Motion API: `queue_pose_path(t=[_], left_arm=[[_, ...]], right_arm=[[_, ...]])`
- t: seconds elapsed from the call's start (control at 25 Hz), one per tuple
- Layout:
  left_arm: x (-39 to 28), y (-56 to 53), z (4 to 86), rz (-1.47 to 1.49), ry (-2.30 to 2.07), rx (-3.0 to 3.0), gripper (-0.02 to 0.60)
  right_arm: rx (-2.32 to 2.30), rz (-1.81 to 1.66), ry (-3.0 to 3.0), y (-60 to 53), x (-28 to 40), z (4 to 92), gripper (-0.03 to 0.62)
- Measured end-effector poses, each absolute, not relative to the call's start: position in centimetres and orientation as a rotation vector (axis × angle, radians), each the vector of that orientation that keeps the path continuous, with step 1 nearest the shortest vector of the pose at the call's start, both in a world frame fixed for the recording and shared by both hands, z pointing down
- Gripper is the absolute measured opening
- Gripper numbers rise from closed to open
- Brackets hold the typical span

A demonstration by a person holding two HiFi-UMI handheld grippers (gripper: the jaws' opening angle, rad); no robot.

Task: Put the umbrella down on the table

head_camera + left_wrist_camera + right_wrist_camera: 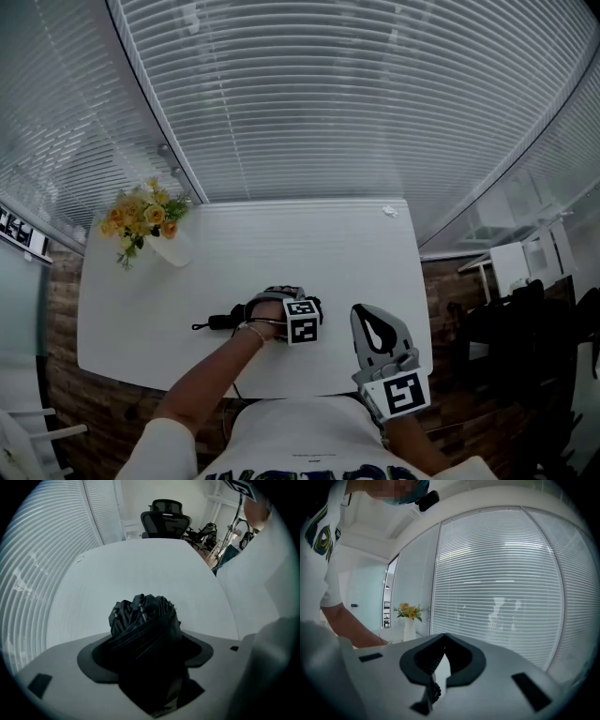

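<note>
1. Folded black umbrella (223, 322) lies on the white table (309, 244) near its front edge, with handle and strap toward 9 o'clock.
2. Left gripper (281, 317) points down over it. Jaws are spread wide with the bundle between them, apparently unpinched. Judged released; set-down essentially done.
3. Right gripper (373, 323), at 3 o'clock, is clenched on nothing and held clear.
4. Flower vase (164, 246) at 10 o'clock, well apart. Nothing blocks a lift-off.

left claw (279, 309) spread downward, right claw (373, 323) closed
</note>
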State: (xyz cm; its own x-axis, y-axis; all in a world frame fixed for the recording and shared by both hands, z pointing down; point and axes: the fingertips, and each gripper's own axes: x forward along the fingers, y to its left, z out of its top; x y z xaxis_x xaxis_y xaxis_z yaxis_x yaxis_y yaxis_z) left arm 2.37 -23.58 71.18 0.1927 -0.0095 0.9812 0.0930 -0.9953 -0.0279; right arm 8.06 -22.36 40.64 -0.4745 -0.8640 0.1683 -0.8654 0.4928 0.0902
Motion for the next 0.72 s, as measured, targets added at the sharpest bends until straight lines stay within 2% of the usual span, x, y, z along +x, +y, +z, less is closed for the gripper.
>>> queue_pose_path(t=[0.48,0.72], left_arm=[[2.1,-24.4,67.4,-1.854,0.027,-2.456,0.353],[1.4,-25.9,63.8,-1.69,0.225,-2.637,0.352]], right_arm=[[1.47,0.031,-2.55,-22.1,7.9,41.1,0.011],[1.478,0.034,-2.549,-22.4,7.9,40.9,0.011]])
